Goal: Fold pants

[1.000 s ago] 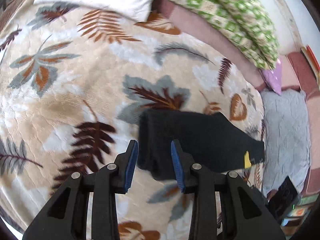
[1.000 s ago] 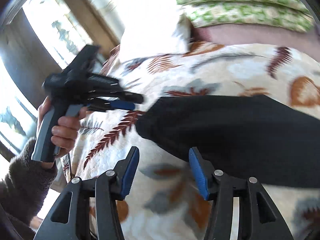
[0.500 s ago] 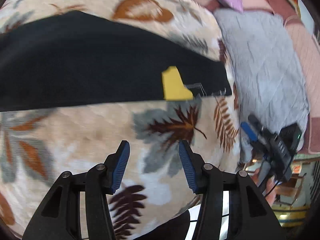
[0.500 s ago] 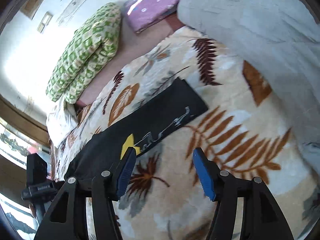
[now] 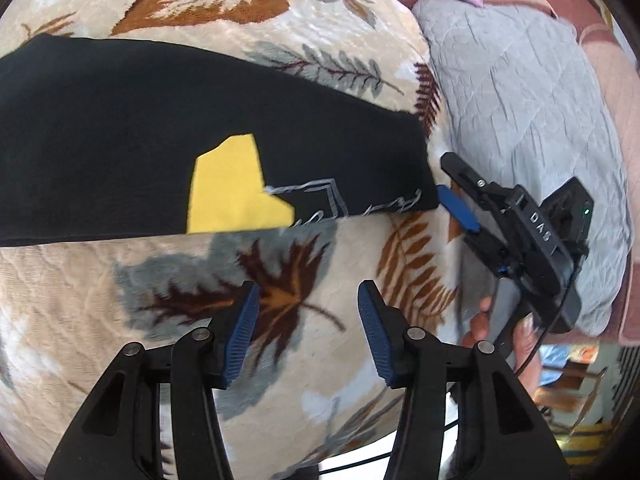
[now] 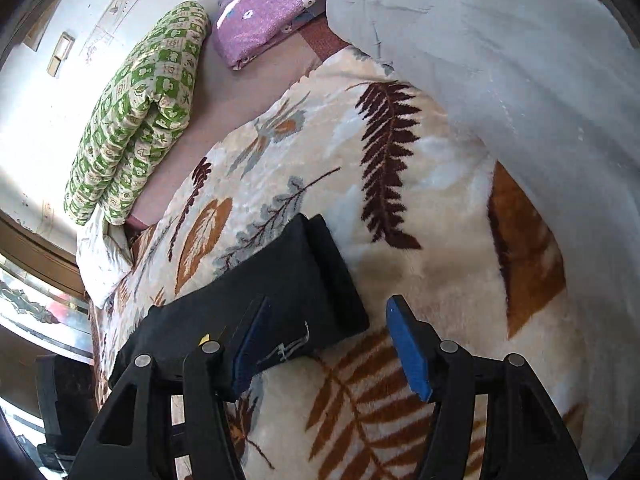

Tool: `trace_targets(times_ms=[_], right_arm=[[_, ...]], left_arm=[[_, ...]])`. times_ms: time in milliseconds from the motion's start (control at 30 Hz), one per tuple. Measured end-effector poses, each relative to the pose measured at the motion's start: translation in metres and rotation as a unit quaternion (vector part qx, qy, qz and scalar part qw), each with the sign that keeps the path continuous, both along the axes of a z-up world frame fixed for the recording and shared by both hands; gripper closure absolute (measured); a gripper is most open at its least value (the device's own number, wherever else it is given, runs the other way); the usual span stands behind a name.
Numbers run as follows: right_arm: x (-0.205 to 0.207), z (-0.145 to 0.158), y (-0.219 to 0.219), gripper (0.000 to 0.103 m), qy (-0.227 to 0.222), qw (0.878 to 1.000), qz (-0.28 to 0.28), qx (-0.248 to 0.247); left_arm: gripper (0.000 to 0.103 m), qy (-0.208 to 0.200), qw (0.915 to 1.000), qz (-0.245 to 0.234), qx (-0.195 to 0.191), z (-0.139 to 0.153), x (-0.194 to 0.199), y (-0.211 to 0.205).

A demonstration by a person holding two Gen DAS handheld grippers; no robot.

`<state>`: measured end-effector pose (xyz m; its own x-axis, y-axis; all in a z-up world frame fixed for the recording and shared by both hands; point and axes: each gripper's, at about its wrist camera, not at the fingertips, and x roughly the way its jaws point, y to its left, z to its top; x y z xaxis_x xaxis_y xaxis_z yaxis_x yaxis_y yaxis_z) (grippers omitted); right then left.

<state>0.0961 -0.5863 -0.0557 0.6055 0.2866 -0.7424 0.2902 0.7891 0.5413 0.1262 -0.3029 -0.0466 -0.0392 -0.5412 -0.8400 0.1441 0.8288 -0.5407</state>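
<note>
Ahead of your left fingers [image 5: 306, 332] lies bare blanket [image 5: 120, 320] up to the pants [image 5: 120, 140]. Beyond your right fingers [image 6: 328, 344], the grey quilt [image 6: 520, 60] blocks the far side; open blanket lies between.

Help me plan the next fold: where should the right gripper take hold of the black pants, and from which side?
Probably the leg-end hem of the black pants, approached from the open blanket beyond it. That edge lies flat and free, and the open right gripper already hovers beside it.
</note>
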Motion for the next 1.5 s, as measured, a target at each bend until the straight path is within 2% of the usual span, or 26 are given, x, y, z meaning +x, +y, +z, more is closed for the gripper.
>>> trace_targets(times_ms=[100, 200, 333, 500, 700, 900, 933, 967, 1000, 1100, 1233, 1500], right_arm=[[0.019, -0.004, -0.005, 0.041, 0.0, 1.0, 0.015, 0.026], [0.035, -0.005, -0.007, 0.041, 0.007, 0.999, 0.038, 0.023], [0.051, -0.012, -0.012, 0.041, 0.019, 0.997, 0.061, 0.036], [0.055, -0.014, -0.022, 0.041, 0.019, 0.998, 0.048, 0.027], [0.051, -0.013, -0.031, 0.041, 0.016, 0.998, 0.045, 0.027], [0.05, -0.015, -0.035, 0.041, 0.018, 0.998, 0.046, 0.034], [0.051, -0.015, -0.035, 0.041, 0.02, 0.998, 0.046, 0.032], [0.051, -0.015, -0.035, 0.041, 0.021, 0.998, 0.045, 0.031], [0.052, -0.016, -0.034, 0.041, 0.022, 0.998, 0.046, 0.033], [0.057, -0.017, -0.033, 0.041, 0.025, 0.998, 0.048, 0.041], [0.069, -0.024, -0.028, 0.041, 0.039, 0.995, 0.068, 0.06], [0.091, -0.031, -0.011, 0.045, 0.049, 0.989, 0.111, 0.089]], left_arm=[[0.053, 0.035, 0.9984, 0.03, -0.032, -0.005, 0.004, -0.01], [0.053, 0.064, 0.9945, 0.057, -0.06, -0.01, 0.003, -0.026], [0.053, 0.086, 0.9891, 0.084, -0.084, -0.015, 0.008, -0.043], [0.053, 0.091, 0.9861, 0.106, -0.09, -0.024, 0.017, -0.057], [0.053, 0.08, 0.9869, 0.125, -0.064, -0.039, 0.027, -0.07], [0.054, 0.057, 0.9878, 0.134, -0.055, -0.032, 0.035, -0.081], [0.055, 0.056, 0.9873, 0.138, -0.056, -0.032, 0.037, -0.081], [0.067, 0.054, 0.9875, 0.137, -0.056, -0.033, 0.038, -0.082], [0.074, 0.054, 0.9882, 0.132, -0.056, -0.035, 0.039, -0.08], [0.079, 0.082, 0.982, 0.148, -0.084, -0.049, 0.038, -0.067], [0.081, 0.098, 0.9783, 0.152, -0.102, -0.051, 0.037, -0.06], [0.081, 0.091, 0.9791, 0.148, -0.107, -0.053, 0.036, -0.06]])
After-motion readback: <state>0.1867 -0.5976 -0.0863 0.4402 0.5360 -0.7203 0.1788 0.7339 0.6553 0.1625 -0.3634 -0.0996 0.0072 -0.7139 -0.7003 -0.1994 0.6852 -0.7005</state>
